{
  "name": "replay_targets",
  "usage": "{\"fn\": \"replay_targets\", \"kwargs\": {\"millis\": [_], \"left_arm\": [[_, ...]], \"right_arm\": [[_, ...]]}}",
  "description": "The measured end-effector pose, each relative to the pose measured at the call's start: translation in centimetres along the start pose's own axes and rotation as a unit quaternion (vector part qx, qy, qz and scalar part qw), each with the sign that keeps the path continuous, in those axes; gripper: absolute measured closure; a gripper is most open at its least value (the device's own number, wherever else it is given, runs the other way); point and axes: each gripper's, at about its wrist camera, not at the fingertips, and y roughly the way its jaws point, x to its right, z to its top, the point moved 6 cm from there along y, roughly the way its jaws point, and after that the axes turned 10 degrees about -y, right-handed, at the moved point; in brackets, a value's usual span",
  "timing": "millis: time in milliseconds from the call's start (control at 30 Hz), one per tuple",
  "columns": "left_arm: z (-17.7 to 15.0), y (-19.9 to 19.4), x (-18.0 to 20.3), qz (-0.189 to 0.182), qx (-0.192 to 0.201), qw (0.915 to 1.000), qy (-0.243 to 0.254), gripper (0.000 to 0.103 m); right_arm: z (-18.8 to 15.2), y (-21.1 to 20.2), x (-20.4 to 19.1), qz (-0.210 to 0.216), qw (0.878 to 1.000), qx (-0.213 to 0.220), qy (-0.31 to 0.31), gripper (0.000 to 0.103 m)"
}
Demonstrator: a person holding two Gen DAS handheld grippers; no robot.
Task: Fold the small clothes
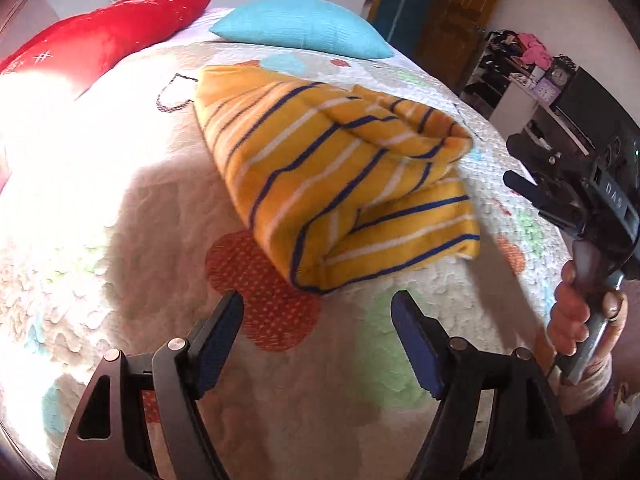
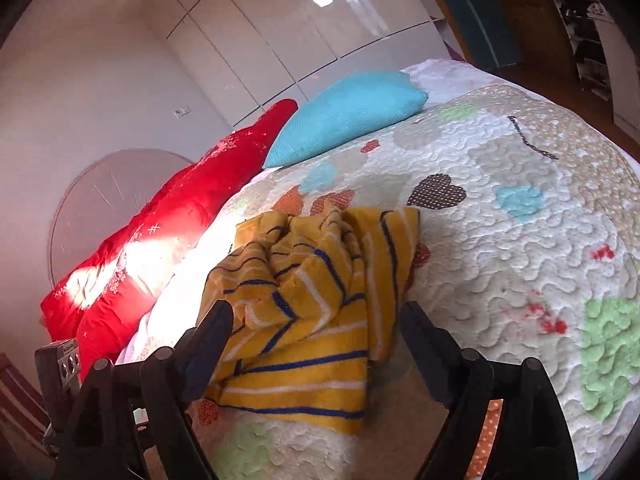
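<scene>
a: counting what lies on the bed [image 1: 120, 184]: one yellow garment [image 1: 332, 184] with blue and white stripes, folded into a thick bundle, resting on the quilt about midway across the bed, with one orange dotted patch [image 1: 260, 292] of the quilt peeking from under its near corner.

b: how many pillows do you get?

a: two, both along the head edge of the bed: one red pillow [image 1: 100, 36] toward the left corner and one turquoise pillow [image 1: 304, 28] just beside it. neither touches the garment.

b: and the tools?

a: two. the left tool [image 1: 318, 312] hangs over the near edge of the bed, its two blue-padded fingers [image 1: 412, 336] spread apart with only quilt between them; it stops just short of the garment.

b: the right one?

a: the right tool [image 2: 316, 322] has its two dark fingers wide apart as well. in its own view the bundle's rumpled end sits between and just beyond the fingertips, but the pads do not press on the cloth. from the left wrist view it shows over the right edge of the bed, with one hand [image 1: 576, 312] wrapped round its handle.

b: anything off the bed?

a: one cluttered shelf [image 1: 520, 60] by the far wall, well apart from it; the items on it are too small to count.
</scene>
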Motion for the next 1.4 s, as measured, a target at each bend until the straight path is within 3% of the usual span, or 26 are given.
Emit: {"fn": "replay_targets", "kwargs": {"millis": [67,167,267,333,367,400,500,600,767,900,1067,1133,1200,1233,1300,1333,1367,1400], "left_arm": [[0.8,0.1,-0.1,0.020,0.029,0.9993,0.010,0.028],[2.5,0.5,1.6,0.032,0.069,0.9953,0.060,0.028],[3.6,2.4,3.7,0.043,0.071,0.9892,0.121,0.030],[3.9,4.3,4.4,0.059,0.061,0.9845,0.153,0.055],[4.0,5.2,4.6,0.069,0.050,0.9826,0.165,0.080],[4.0,5.7,4.6,0.078,0.047,0.9809,0.172,0.092],[4.2,4.6,4.2,0.047,0.045,0.9852,0.158,0.096],[3.9,1.1,2.8,0.010,0.047,0.9898,0.134,0.097],[2.6,-2.0,0.3,0.010,0.042,0.9927,0.112,0.098],[1.0,-1.3,-0.3,0.037,0.043,0.9905,0.125,0.098],[-0.4,-0.4,0.7,0.058,0.057,0.9852,0.151,0.098],[-1.0,0.2,0.9,0.061,0.054,0.9842,0.157,0.098],[-1.6,0.9,0.9,0.056,0.041,0.9851,0.157,0.102],[-2.0,1.3,1.0,0.052,0.035,0.9856,0.157,0.103],[-2.7,1.7,1.0,0.053,0.028,0.9856,0.158,0.103],[-3.0,1.8,1.1,0.055,0.028,0.9851,0.161,0.103],[-3.2,1.7,1.2,0.058,0.029,0.9843,0.164,0.103],[-3.4,1.4,1.4,0.061,0.032,0.9834,0.168,0.103]], "right_arm": [[0.1,1.9,-0.2,-0.014,1.000,-0.020,0.007,0.014],[0.2,2.6,0.5,0.001,0.999,-0.019,0.039,0.014],[0.4,1.5,1.0,-0.003,0.999,-0.007,0.045,0.014],[0.4,0.7,1.0,-0.007,0.999,-0.005,0.036,0.014],[0.5,0.2,1.0,-0.008,1.000,-0.005,0.030,0.014],[0.5,-0.1,1.0,-0.009,1.000,-0.006,0.023,0.014],[0.3,-0.9,1.3,-0.018,1.000,-0.008,0.012,0.014],[0.2,-1.4,1.4,-0.010,1.000,-0.009,0.014,0.014],[0.4,-0.2,0.1,0.014,1.000,-0.008,0.011,0.014],[0.3,2.3,-1.2,0.017,0.999,-0.028,0.018,0.014],[2.0,2.4,-4.7,0.024,0.999,-0.015,-0.032,0.015],[2.8,3.5,-5.7,0.037,0.998,-0.028,-0.042,0.015],[2.9,6.1,-6.5,0.060,0.995,-0.067,-0.039,0.016],[2.8,7.8,-6.7,0.064,0.993,-0.090,-0.035,0.019],[2.3,11.2,-6.9,0.072,0.988,-0.135,-0.024,0.042],[2.0,12.7,-6.9,0.077,0.984,-0.157,-0.016,0.069],[1.7,13.7,-6.7,0.081,0.982,-0.172,-0.007,0.086],[1.7,14.0,-6.5,0.088,0.981,-0.170,0.006,0.086]]}}
